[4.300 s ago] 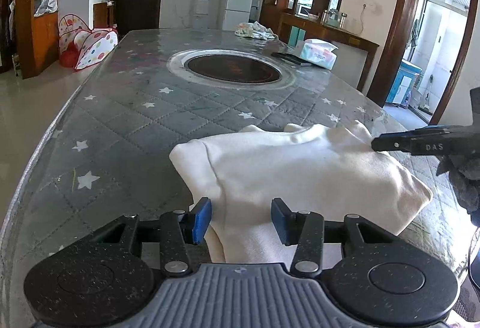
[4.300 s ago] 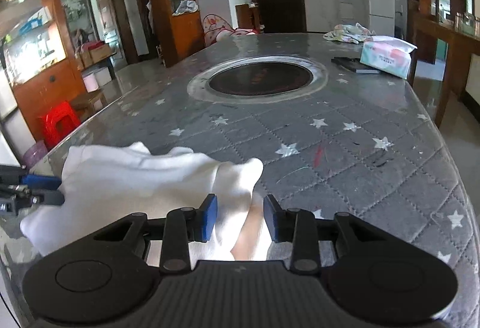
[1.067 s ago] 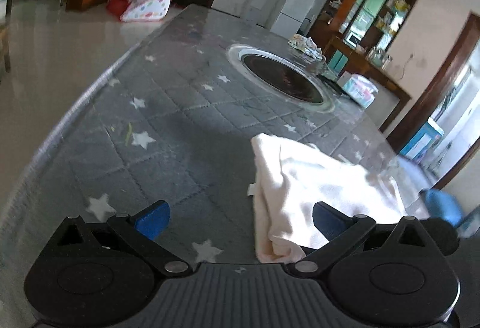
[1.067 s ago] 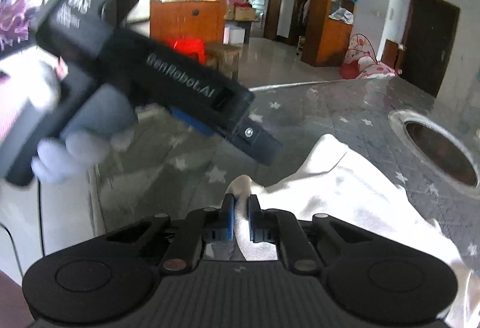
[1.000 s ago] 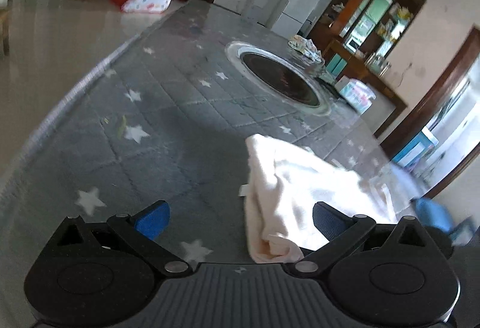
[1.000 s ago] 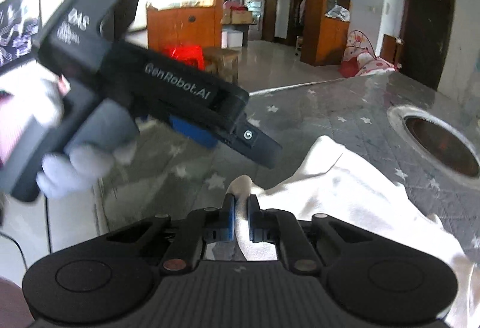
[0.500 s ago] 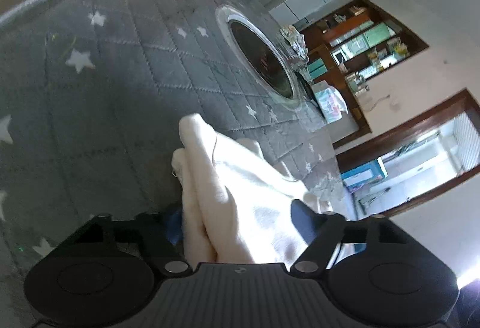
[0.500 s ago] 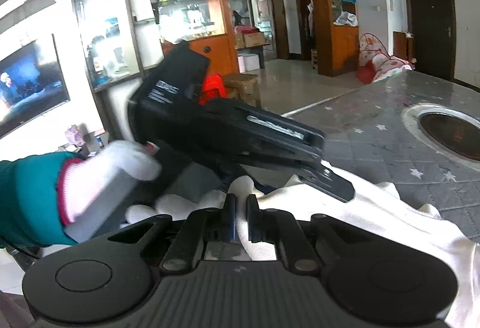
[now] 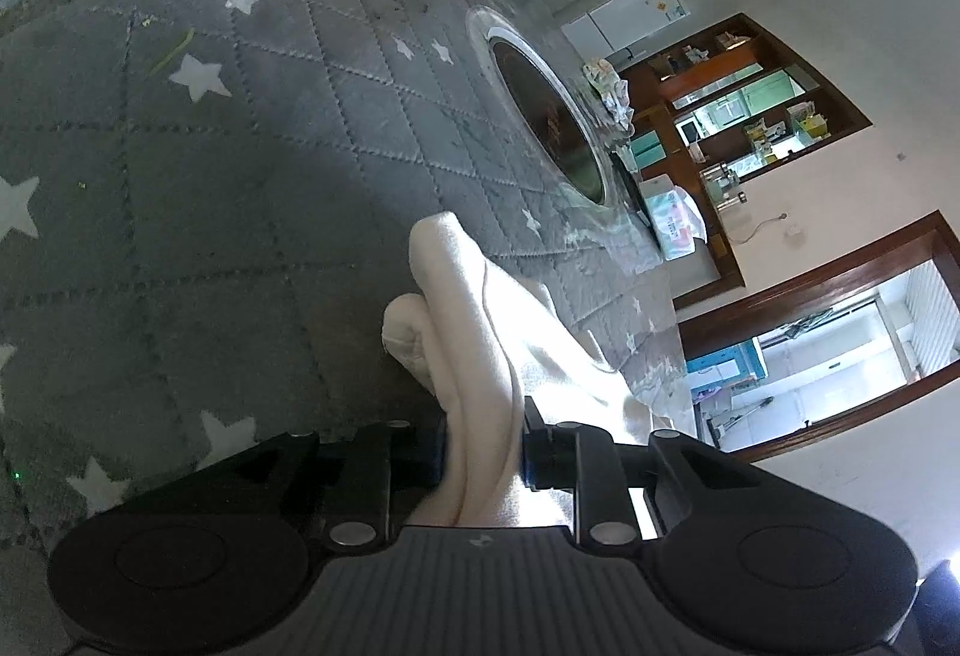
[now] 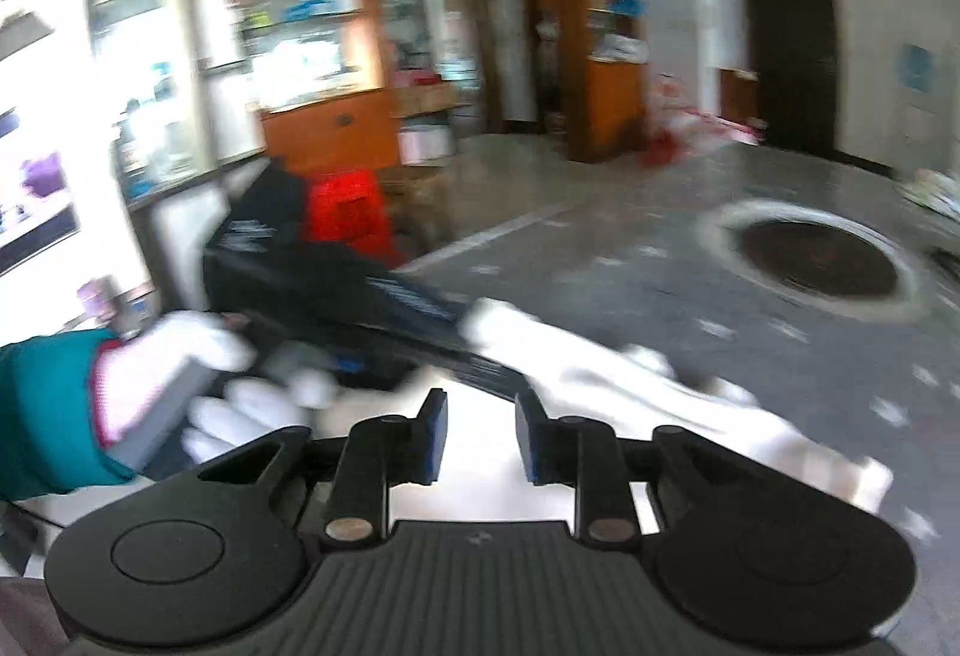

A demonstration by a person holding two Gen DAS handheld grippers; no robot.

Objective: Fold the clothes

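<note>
The table (image 9: 240, 188) is the largest thing here, a long top under a grey quilted cover with white stars and a round dark inset (image 9: 552, 116) toward its far part. On the near part of it lies the garment (image 9: 480, 332), a cream knit piece already doubled over into thick rolled layers, one rounded fold standing up off the cover.

It looks light and quite soft, with no stiffness of its own: it sags wherever it is not held, and the stacked layers would likely slide over one another if only the top one were pinched. The safest hold is probably on a doubled edge or corner, through all layers at once, low to the table so the rest drags flat instead of bunching.

The left gripper (image 9: 483, 452) is clamped on just such a bundle, its blue pads pressed against a thick fold on either side. In the right wrist view, which is blurred by motion, the same tool shows as a dark body held by a white-gloved hand (image 10: 210, 362) with the cloth at its tip. The right gripper (image 10: 477, 437) stands partly open with nothing between its pads, just above the pale cloth.
</note>
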